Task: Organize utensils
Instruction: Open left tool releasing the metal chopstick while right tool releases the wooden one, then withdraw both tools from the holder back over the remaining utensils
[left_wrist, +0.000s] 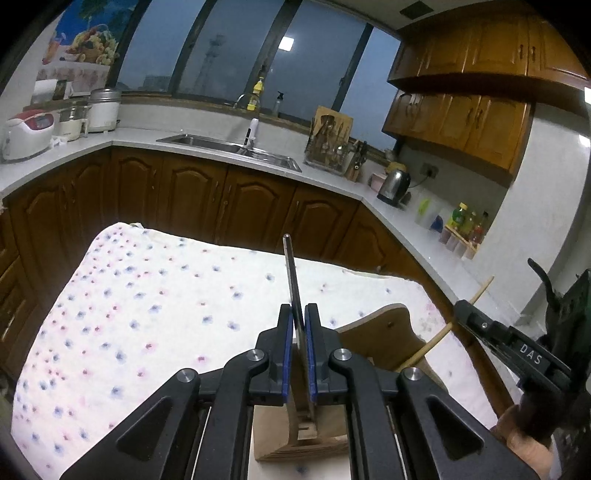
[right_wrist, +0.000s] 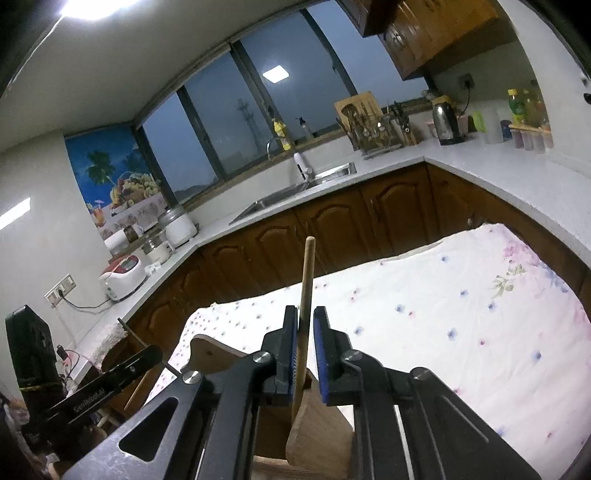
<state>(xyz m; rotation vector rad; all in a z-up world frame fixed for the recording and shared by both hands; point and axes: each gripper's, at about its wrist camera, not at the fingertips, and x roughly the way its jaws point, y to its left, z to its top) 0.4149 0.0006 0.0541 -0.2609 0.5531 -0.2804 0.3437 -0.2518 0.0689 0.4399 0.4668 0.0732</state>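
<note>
My left gripper (left_wrist: 300, 314) is shut on a thin dark metal utensil (left_wrist: 291, 273), whose handle points up and away between the blue pads. Under it stands a wooden utensil holder (left_wrist: 303, 443) on the floral tablecloth (left_wrist: 147, 295). In the right wrist view, a wooden spatula (right_wrist: 306, 280) stands with its blade down in the holder (right_wrist: 210, 354). Its handle rises between the jaws of my right gripper (right_wrist: 306, 317), leaning at the left pad with a clear gap to the right pad. The right gripper (left_wrist: 465, 310) also shows at the right of the left wrist view.
A kitchen counter (left_wrist: 207, 147) wraps around behind the table, with a sink (left_wrist: 229, 146), dish rack (left_wrist: 332, 147), kettle (left_wrist: 395, 184) and rice cooker (left_wrist: 27, 134). Brown cabinets stand below. A hand (left_wrist: 517, 432) holds the right gripper. The left gripper (right_wrist: 147, 354) is close on the left.
</note>
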